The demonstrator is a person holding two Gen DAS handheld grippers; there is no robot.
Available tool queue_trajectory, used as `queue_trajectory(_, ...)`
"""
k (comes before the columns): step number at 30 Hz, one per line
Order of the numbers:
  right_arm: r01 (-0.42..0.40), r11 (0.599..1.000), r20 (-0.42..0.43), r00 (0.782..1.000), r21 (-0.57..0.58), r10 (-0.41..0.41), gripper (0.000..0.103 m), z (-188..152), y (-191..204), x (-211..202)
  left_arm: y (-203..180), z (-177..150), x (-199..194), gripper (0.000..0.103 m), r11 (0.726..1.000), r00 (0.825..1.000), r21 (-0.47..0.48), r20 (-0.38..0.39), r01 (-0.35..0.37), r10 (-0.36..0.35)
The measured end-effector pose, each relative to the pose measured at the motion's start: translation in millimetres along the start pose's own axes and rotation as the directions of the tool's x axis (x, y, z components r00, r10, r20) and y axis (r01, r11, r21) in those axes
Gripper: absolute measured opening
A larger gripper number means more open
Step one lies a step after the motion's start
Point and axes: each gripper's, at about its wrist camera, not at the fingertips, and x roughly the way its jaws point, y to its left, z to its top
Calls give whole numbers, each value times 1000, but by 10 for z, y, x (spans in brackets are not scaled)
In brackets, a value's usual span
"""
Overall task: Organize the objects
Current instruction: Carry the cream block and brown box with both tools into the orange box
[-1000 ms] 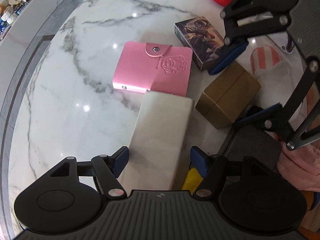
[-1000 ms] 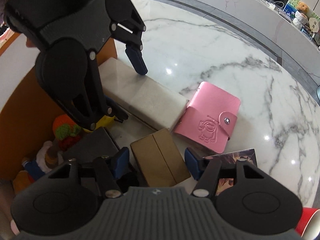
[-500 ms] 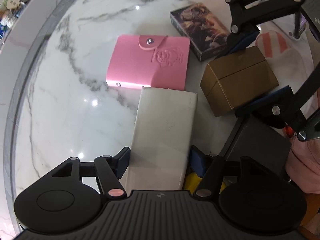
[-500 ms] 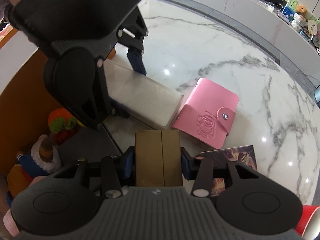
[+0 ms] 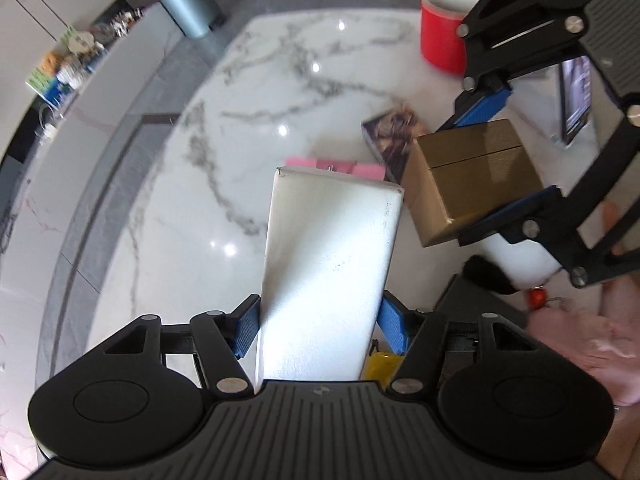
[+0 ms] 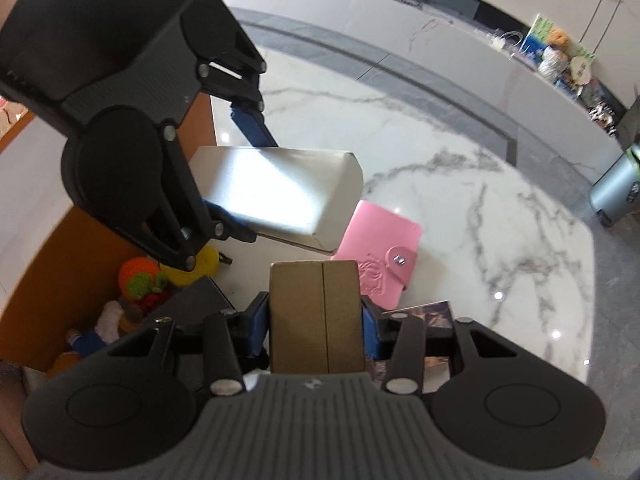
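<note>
The white box (image 5: 328, 276) sits pinched between the blue pads of the left gripper (image 5: 318, 330), clear of the marble table (image 5: 168, 208); its long axis runs straight ahead along the fingers, far end tilted up. The gold box (image 6: 316, 316) is clamped across its short width in the right gripper (image 6: 316, 330), seam running forward. Judged step: both boxes lifted, carry in hand. The next move calls for a steady transfer to wherever they belong, with no loosening of either grip. The pink wallet (image 6: 380, 256) and the picture-card box (image 5: 394, 136) lie on the table just beyond the fingertips; the red cup (image 5: 446, 28) stands further off
</note>
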Motion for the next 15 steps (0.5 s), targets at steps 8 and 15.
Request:
queue_trajectory(8, 35, 998, 121, 992, -44, -29, 48, 189, 311, -715, -79, -164, -903, 72, 997, 995, 1, 63, -79, 79)
queue_trajectory(15, -40, 985, 210, 975, -168, 75, 48, 395, 891, -1065, -91, -731, -1228, 73, 986, 986, -22, -29, -166, 166)
